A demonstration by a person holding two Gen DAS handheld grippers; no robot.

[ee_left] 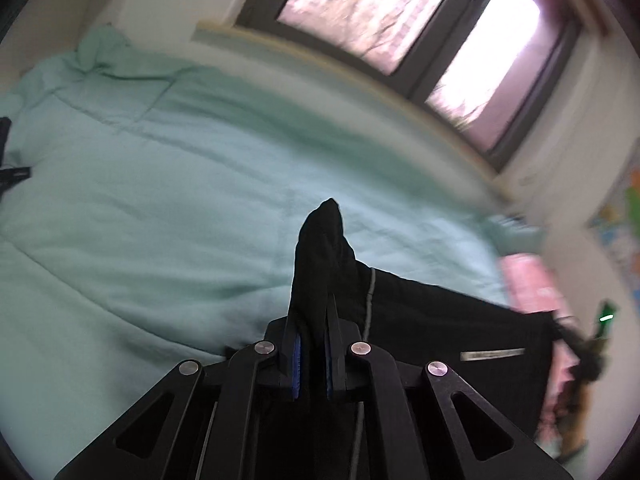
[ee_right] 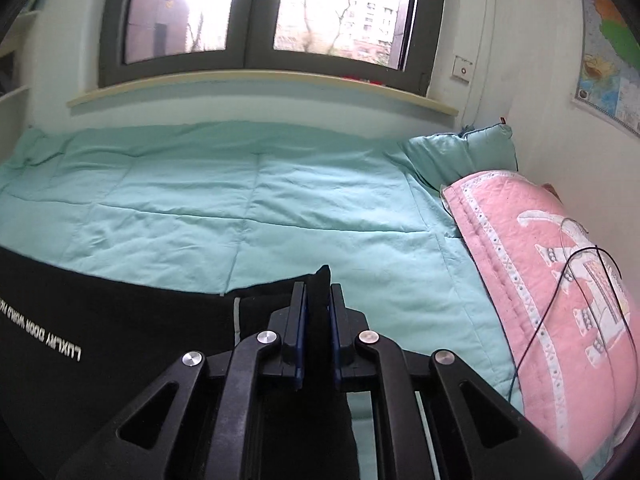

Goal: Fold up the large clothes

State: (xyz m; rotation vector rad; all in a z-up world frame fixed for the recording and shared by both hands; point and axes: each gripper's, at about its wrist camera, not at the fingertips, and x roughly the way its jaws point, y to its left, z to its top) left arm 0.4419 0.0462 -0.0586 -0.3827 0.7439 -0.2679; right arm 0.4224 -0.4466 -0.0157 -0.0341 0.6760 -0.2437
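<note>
A large black garment (ee_left: 448, 332) with white lettering and a grey cord hangs between both grippers above the bed. My left gripper (ee_left: 313, 312) is shut on a bunched black corner that sticks up past the fingertips. My right gripper (ee_right: 318, 292) is shut on another black edge of the garment (ee_right: 100, 320), which stretches to the left in that view with "LUXURY DOOR" lettering. The garment's lower part is hidden below the grippers.
A mint green quilt (ee_right: 248, 200) covers the bed (ee_left: 160, 200) under the window. A green pillow (ee_right: 460, 152) and a pink quilted pillow (ee_right: 560, 280) with a thin black cable lie at the right. A map hangs on the right wall (ee_right: 608, 48).
</note>
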